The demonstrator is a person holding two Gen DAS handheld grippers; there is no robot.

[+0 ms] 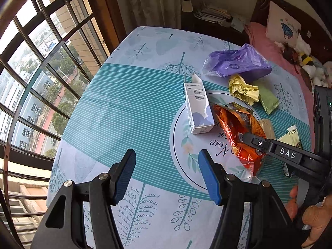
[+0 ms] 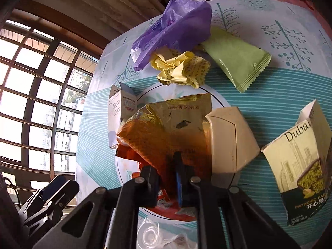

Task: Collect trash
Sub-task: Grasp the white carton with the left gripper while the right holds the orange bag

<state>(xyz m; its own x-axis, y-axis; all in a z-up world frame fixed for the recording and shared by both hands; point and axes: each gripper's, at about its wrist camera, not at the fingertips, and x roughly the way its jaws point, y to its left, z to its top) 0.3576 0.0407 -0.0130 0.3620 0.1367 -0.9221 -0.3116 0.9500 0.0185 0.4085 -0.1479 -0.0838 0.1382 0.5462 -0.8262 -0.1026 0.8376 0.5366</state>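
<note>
Trash lies on a blue patterned tablecloth (image 1: pixel 128 108). My right gripper (image 2: pixel 166 176) is shut on an orange and gold snack bag (image 2: pixel 166 132), also seen in the left wrist view (image 1: pixel 238 128). My left gripper (image 1: pixel 166 174) is open and empty above the cloth, left of the bag. Nearby lie a white carton (image 1: pixel 198 110), a purple plastic bag (image 1: pixel 236 62) (image 2: pixel 176 27), a crumpled yellow paper (image 2: pixel 182 68), a green sachet (image 2: pixel 236 60), a beige box (image 2: pixel 230 141) and a "Dubai" chocolate box (image 2: pixel 298 161).
A barred window (image 1: pixel 37 78) runs along the left. A bed with a pink cover (image 1: pixel 274 47) and soft toys stands at the back right. A clear plastic wrapper (image 2: pixel 153 236) lies at the table's near edge.
</note>
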